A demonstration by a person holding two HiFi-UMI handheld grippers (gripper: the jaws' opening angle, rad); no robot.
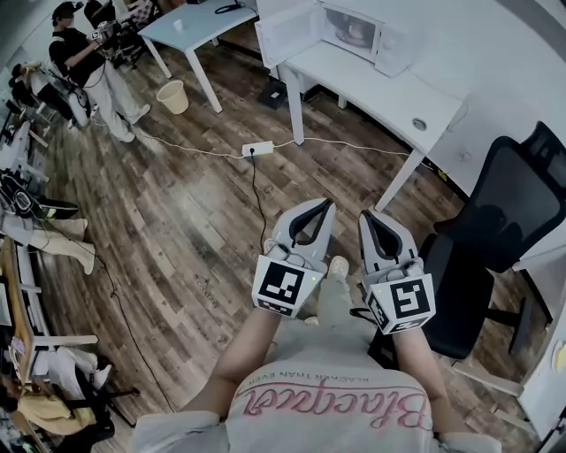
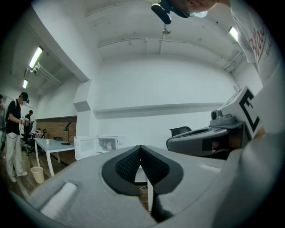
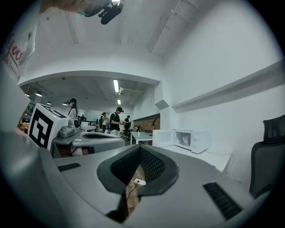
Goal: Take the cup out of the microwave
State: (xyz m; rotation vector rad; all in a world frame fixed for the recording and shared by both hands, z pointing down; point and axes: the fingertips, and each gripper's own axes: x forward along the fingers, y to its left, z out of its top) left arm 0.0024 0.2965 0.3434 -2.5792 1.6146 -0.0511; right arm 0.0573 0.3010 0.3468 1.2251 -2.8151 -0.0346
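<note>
A white microwave [image 1: 358, 34] stands on a white desk [image 1: 380, 88] far ahead, its door [image 1: 287, 34] swung open to the left. A pale cup [image 1: 355, 32] shows inside it, blurred. In the left gripper view the microwave [image 2: 107, 144] is small and distant, and in the right gripper view the microwave [image 3: 192, 140] sits on the desk to the right. My left gripper [image 1: 328, 206] and right gripper [image 1: 363, 216] are held side by side over the wooden floor, well short of the desk. Both are shut with nothing between the jaws.
A black office chair [image 1: 504, 221] stands at the right, close to the desk. A power strip [image 1: 257, 149] with its cable lies on the floor before the desk. Farther left are a second table [image 1: 190, 22], a bin [image 1: 173, 95] and a person [image 1: 84, 62].
</note>
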